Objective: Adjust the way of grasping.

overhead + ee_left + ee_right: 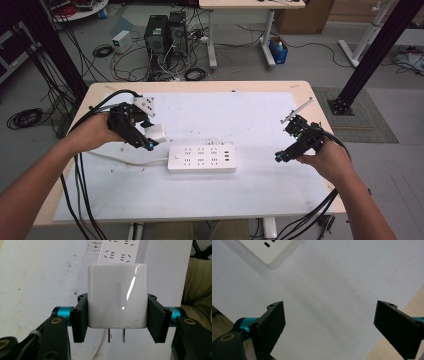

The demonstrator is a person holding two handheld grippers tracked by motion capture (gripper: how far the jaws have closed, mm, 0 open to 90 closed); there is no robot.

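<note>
A white charger cube [117, 296] with two metal prongs at its underside sits between the black jaws of my left gripper [117, 315], which is shut on it. From above, that charger [156, 133] hangs just left of a white power strip [201, 158] lying mid-table, and my left gripper [145, 136] is held over the mat. The strip's sockets [120, 250] lie ahead of the charger. My right gripper [281, 156] hovers to the right of the strip, open, with bare mat between its jaws [329, 322]. A corner of the power strip [272, 250] appears at upper left there.
A white mat [250, 120] covers most of the wooden table [300, 86]. The strip's white cord [125, 161] runs left across the mat. Black cables [82, 190] trail from both grippers off the near edge. Beyond the table stand computer towers [165, 35] and tangled wires.
</note>
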